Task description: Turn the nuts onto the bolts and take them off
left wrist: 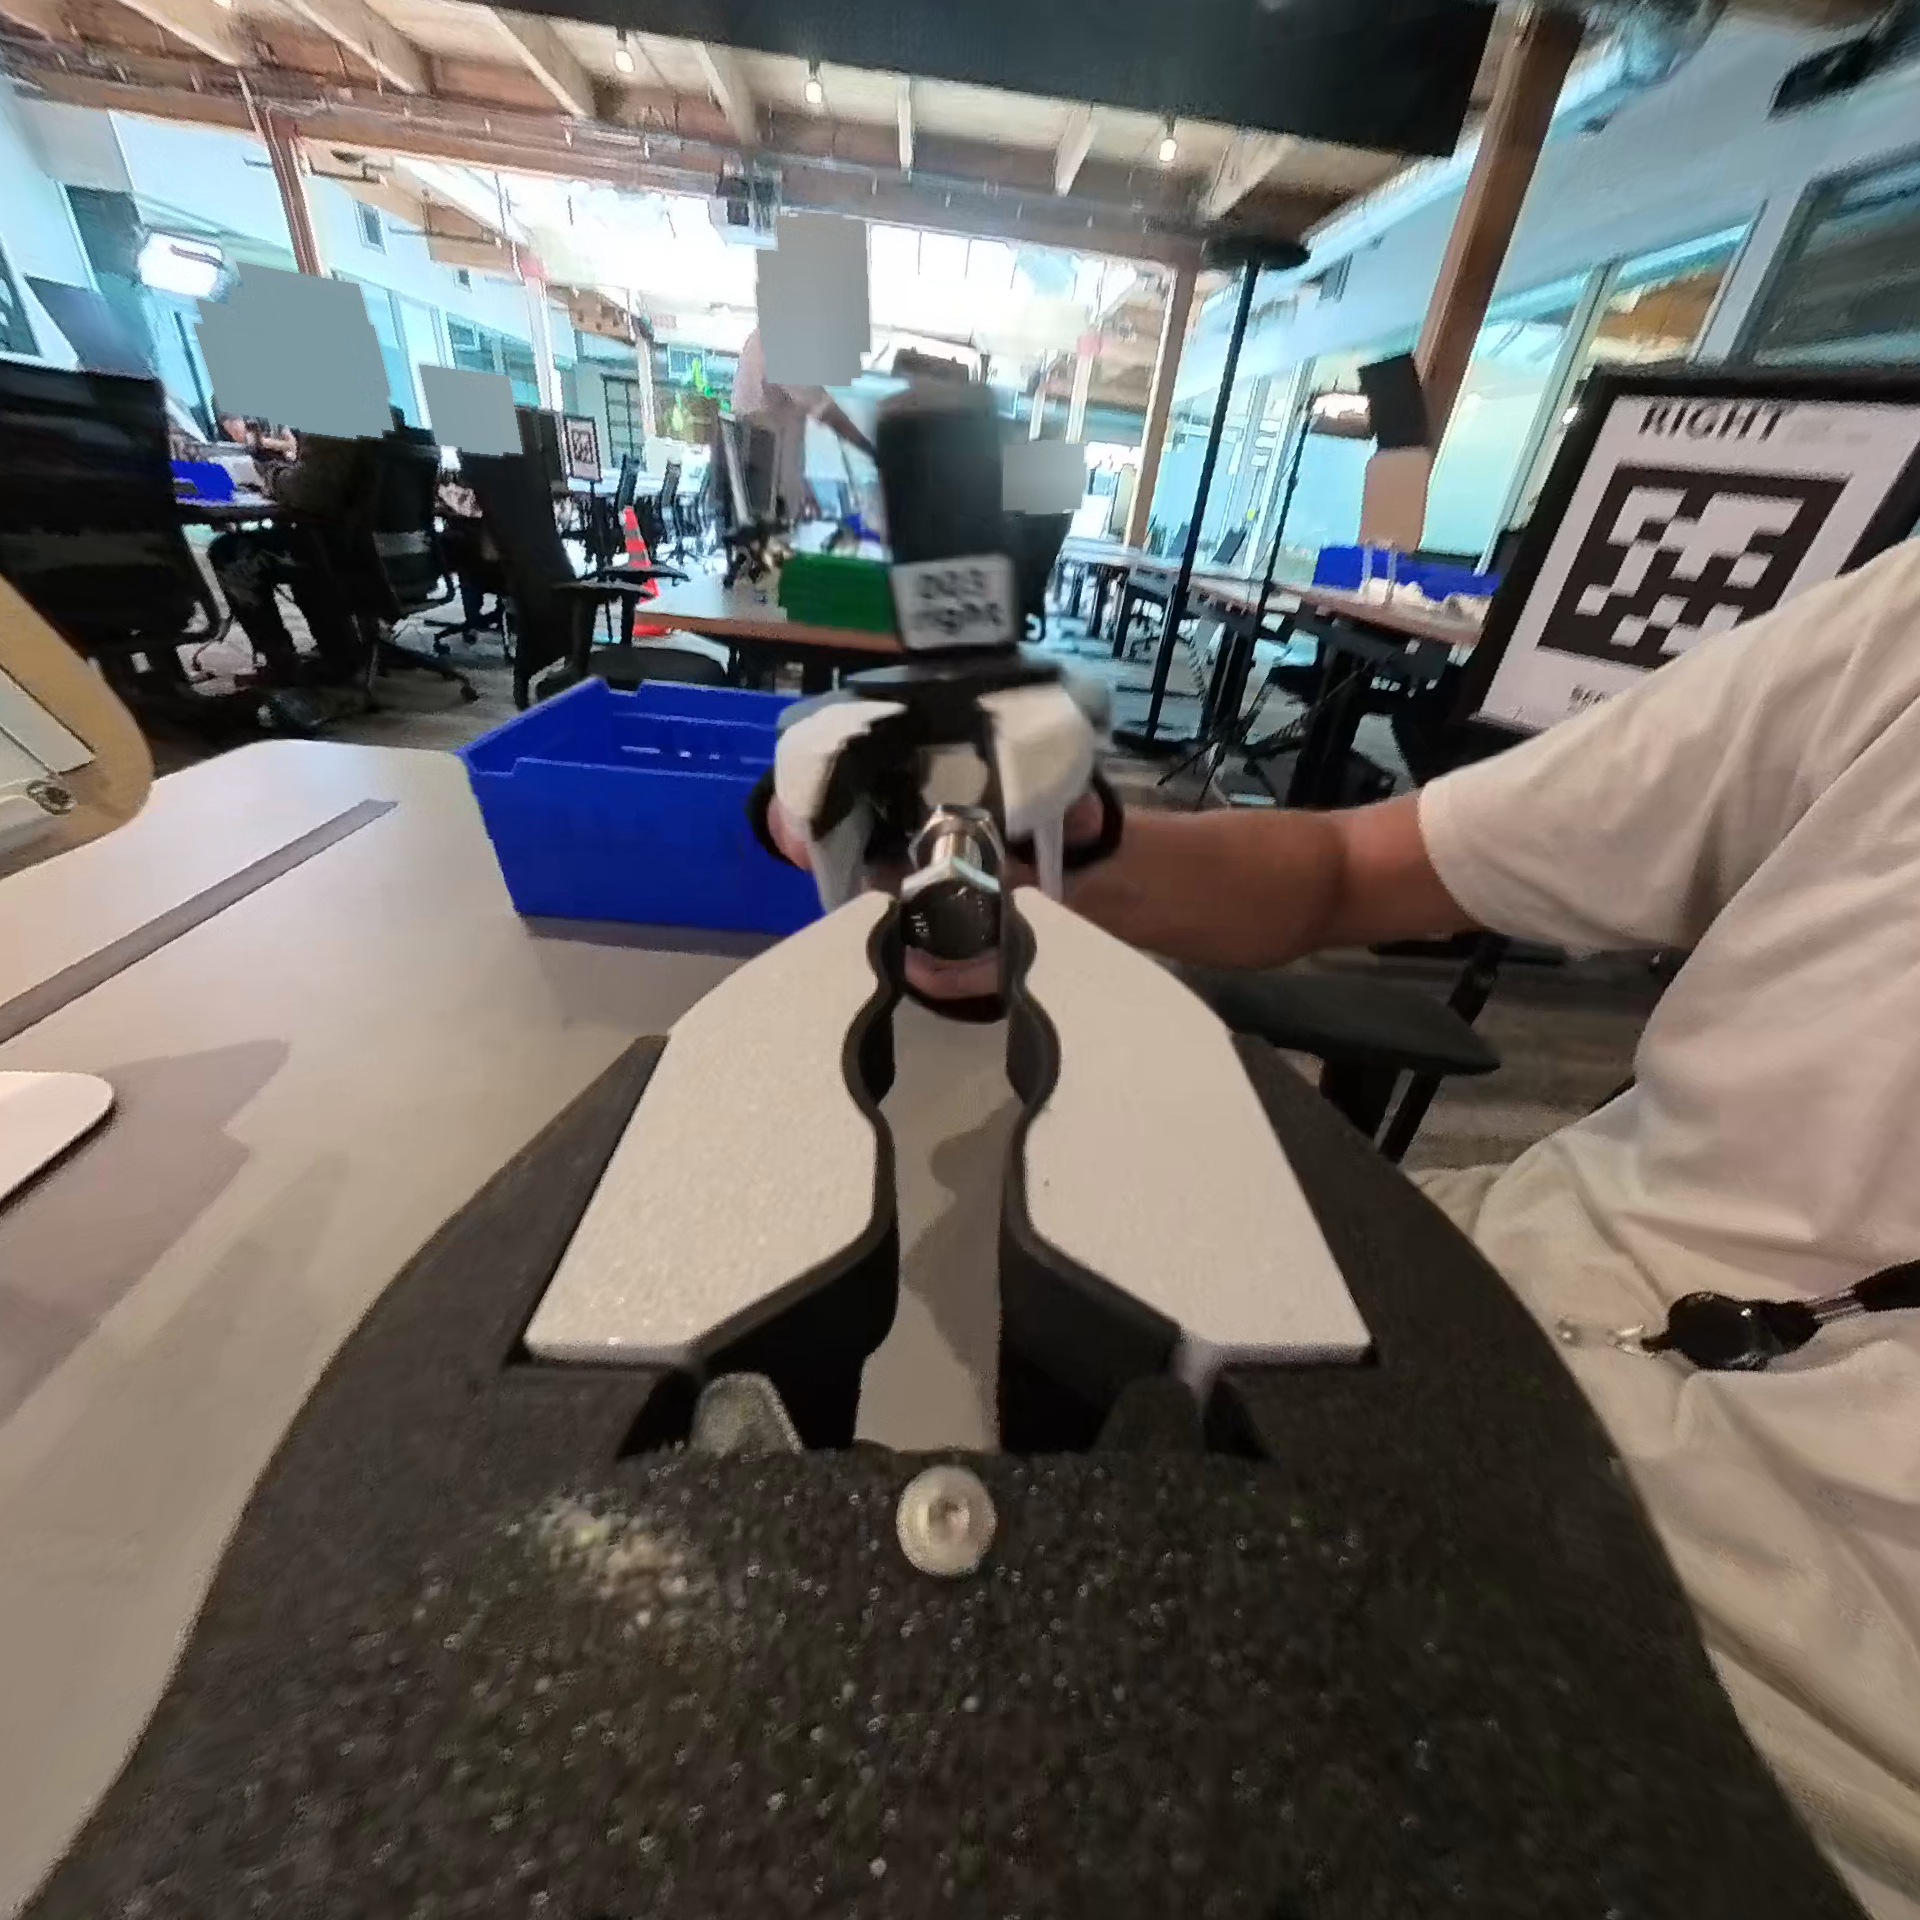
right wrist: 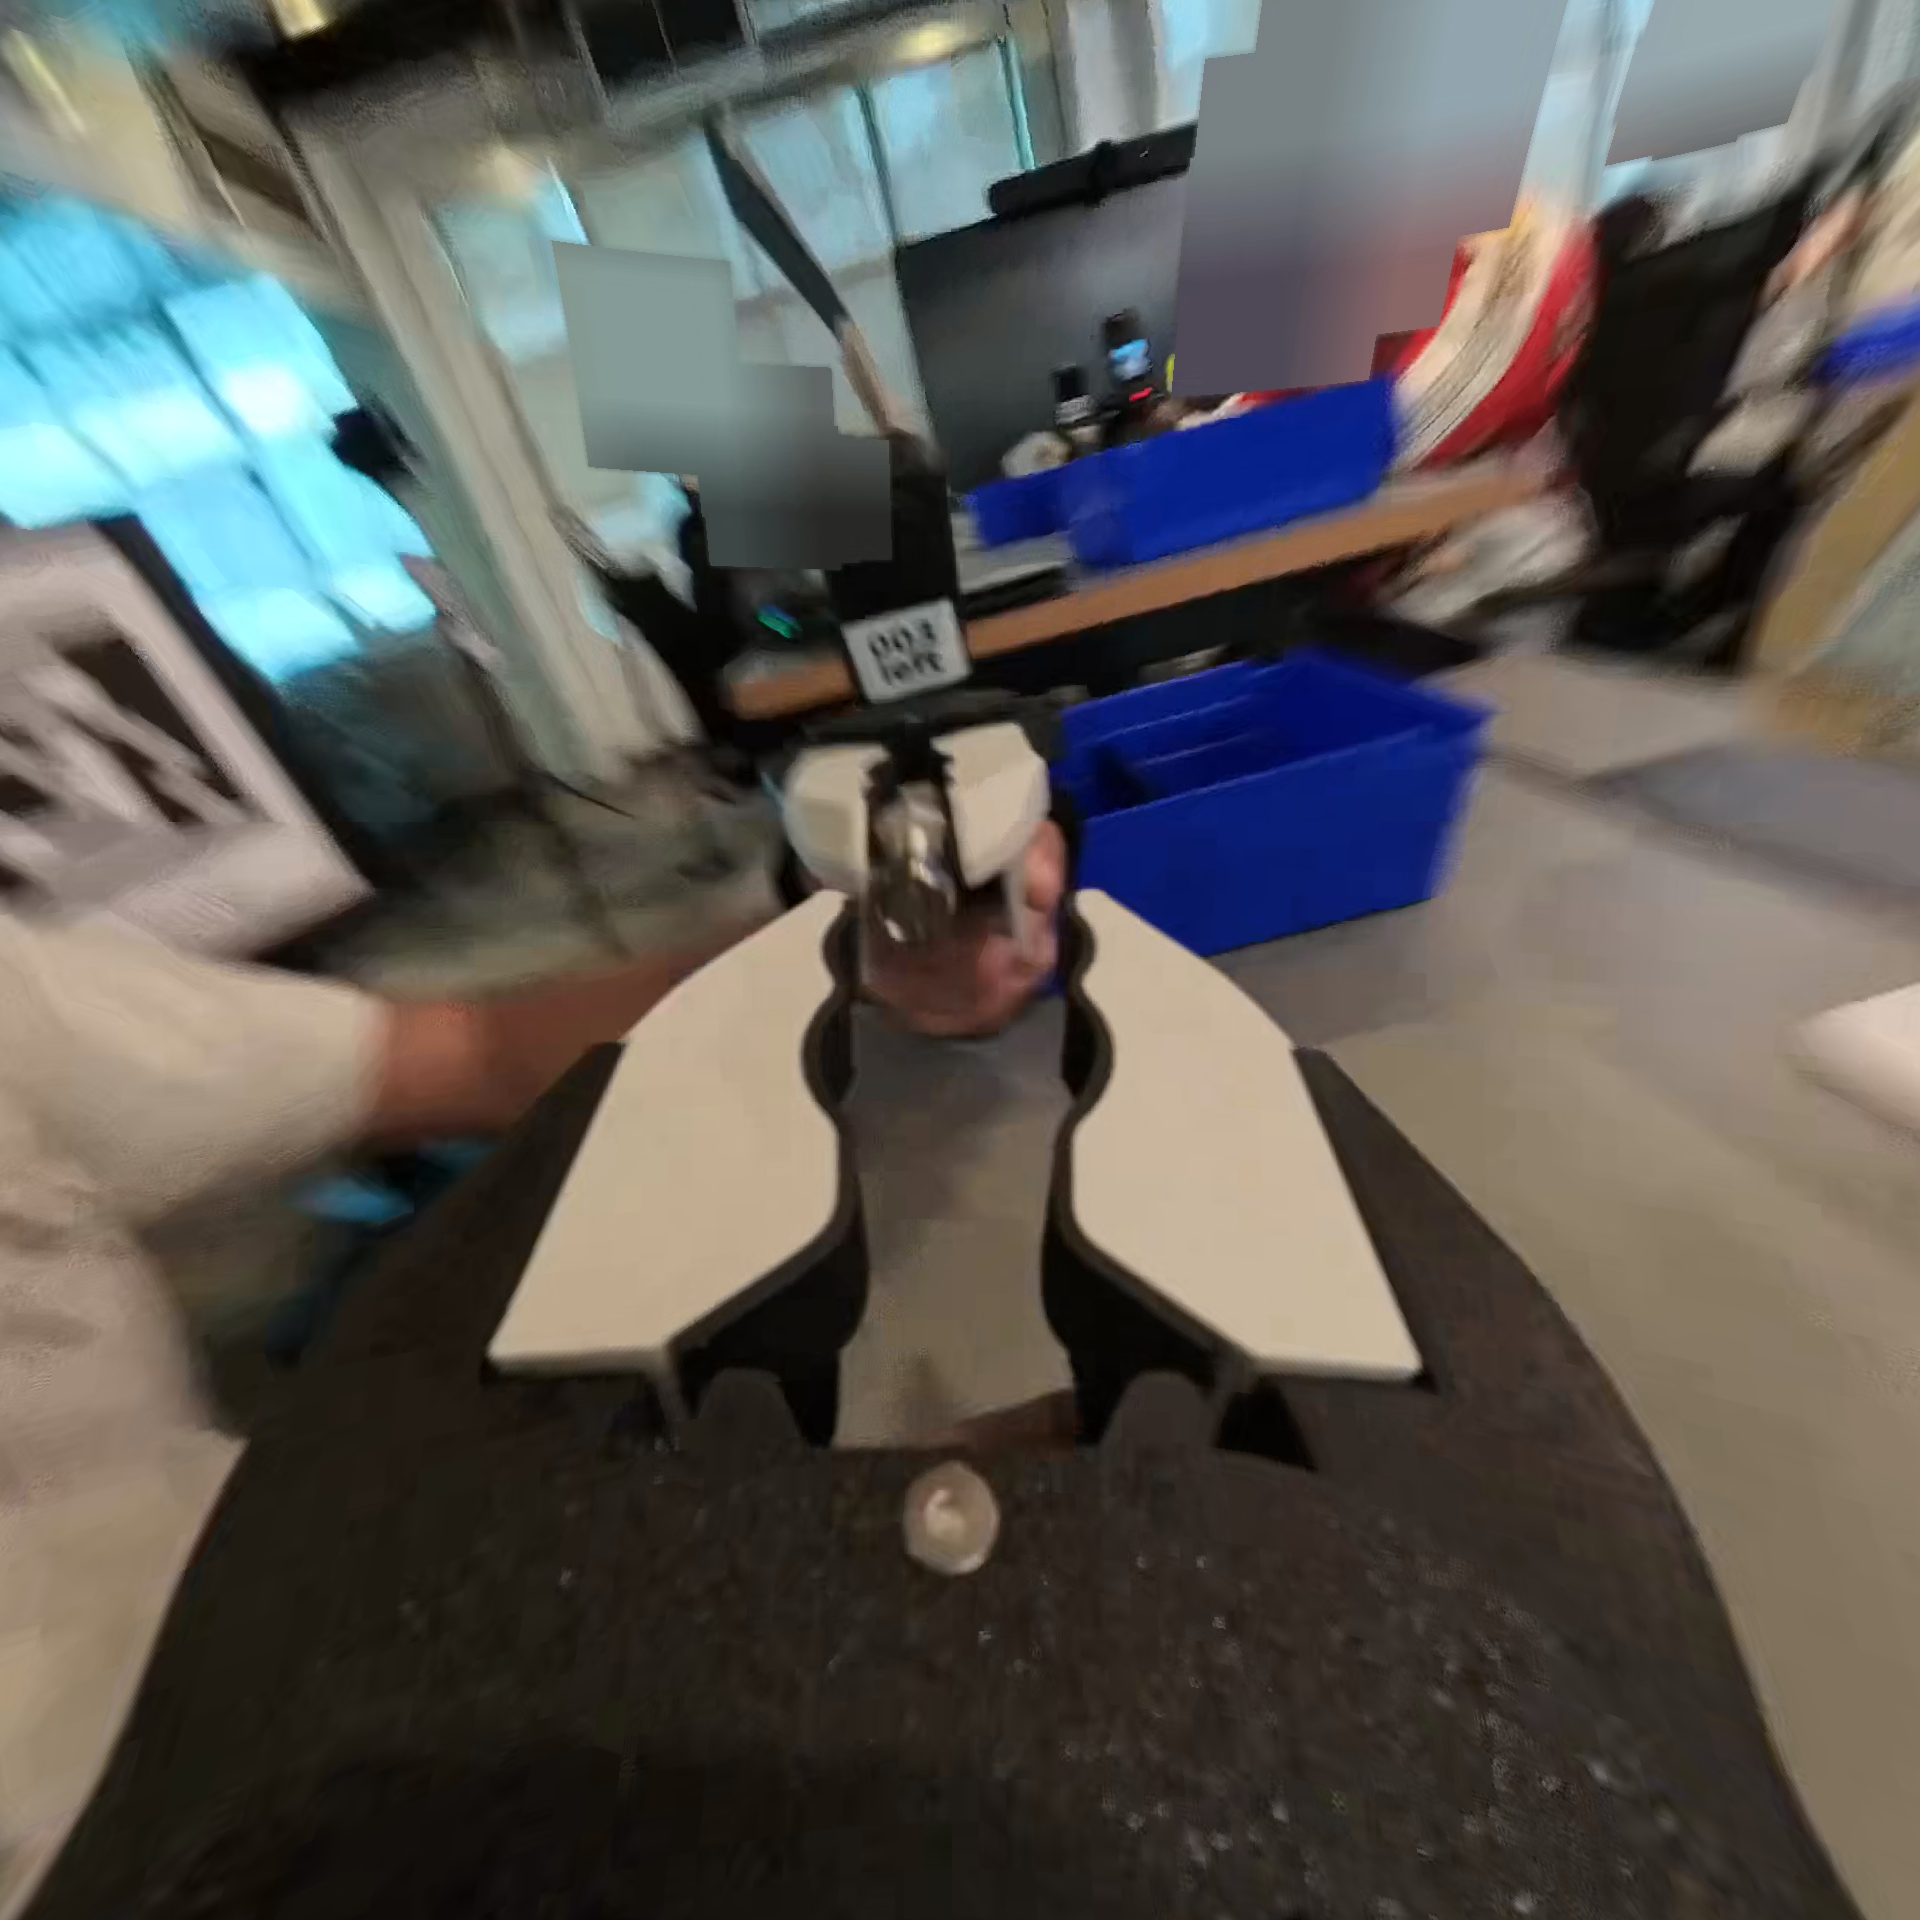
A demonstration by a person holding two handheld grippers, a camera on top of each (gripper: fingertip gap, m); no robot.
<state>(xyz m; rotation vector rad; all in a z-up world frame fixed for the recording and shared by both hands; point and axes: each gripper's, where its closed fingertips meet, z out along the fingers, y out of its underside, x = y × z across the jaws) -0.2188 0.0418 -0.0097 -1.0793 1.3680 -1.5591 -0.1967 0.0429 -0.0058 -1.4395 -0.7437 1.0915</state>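
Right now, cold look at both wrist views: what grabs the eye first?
The shiny bolt, held in mid-air between the two grippers that face each other tip to tip above the grey table. The left gripper closes on its hex end; the right gripper sits around the far end, though blur hides its grip. Next, the blue bin on the table just behind, and the person's bare forearm reaching in from the right in the left wrist view.

Open office (left wrist: 665, 582), timber-beamed ceiling (left wrist: 727, 94)

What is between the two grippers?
In the left wrist view, a shiny bolt with a nut bridges the left gripper and right gripper, above the gray table.
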